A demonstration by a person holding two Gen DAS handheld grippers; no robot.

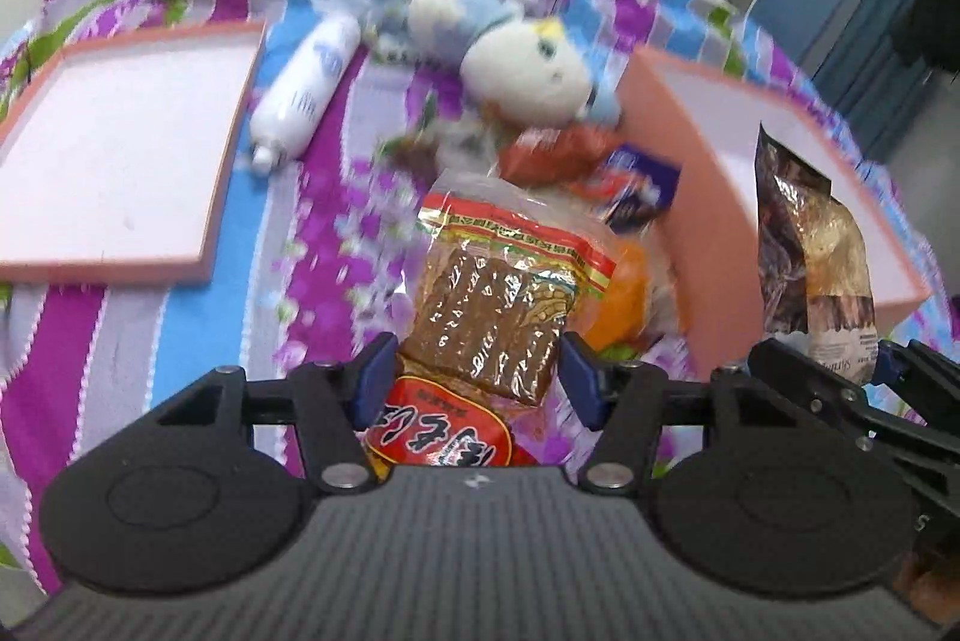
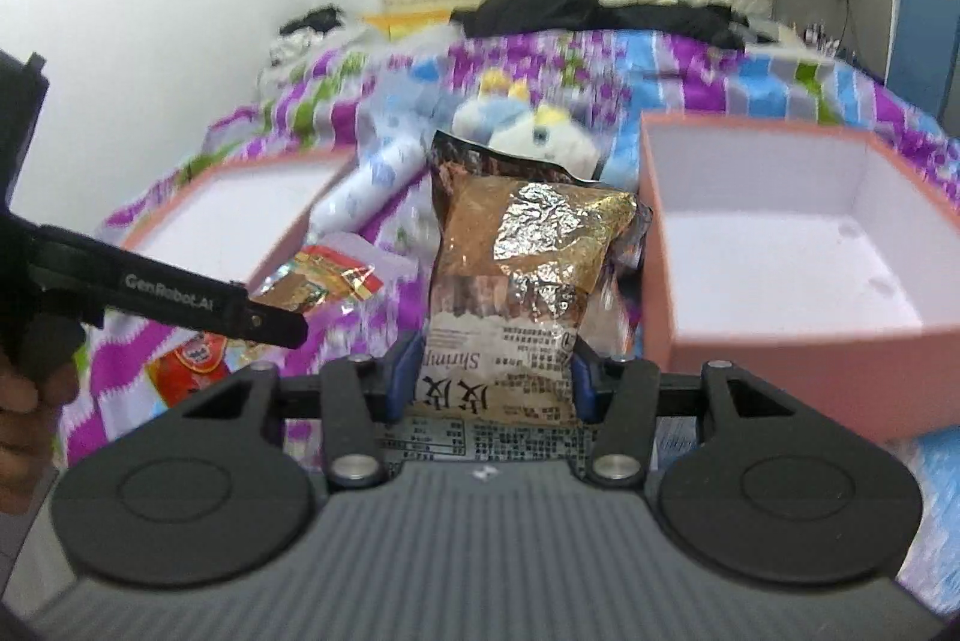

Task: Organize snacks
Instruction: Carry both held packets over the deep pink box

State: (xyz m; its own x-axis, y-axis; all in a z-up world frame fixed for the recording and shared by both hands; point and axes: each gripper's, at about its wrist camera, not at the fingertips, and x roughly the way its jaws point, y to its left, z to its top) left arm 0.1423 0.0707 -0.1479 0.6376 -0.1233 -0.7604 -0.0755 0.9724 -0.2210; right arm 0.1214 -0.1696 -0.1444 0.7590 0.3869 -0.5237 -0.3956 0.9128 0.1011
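Note:
In the left wrist view my left gripper point(image 1: 477, 377) is shut on a clear packet of brown slabs with a red and yellow label point(image 1: 498, 305), held above the bedspread. My right gripper point(image 2: 492, 383) is shut on a crumpled gold and brown shrimp snack bag point(image 2: 528, 257), held upright. From the left wrist view that bag point(image 1: 810, 251) stands in front of the open pink box point(image 1: 678, 173), with the right gripper point(image 1: 840, 365) under it. More snack packets lie by the box: a red one point(image 1: 552, 152), a purple one point(image 1: 642, 185), an orange one point(image 1: 618, 299).
A pink box lid point(image 1: 120, 149) lies upturned at the left. A white bottle point(image 1: 306, 89) and a plush toy point(image 1: 522, 59) rest on the striped bedspread behind the snacks. The pink box point(image 2: 780, 365) shows a bare white inside. A red packet point(image 2: 192, 359) lies under the left gripper point(image 2: 282, 317).

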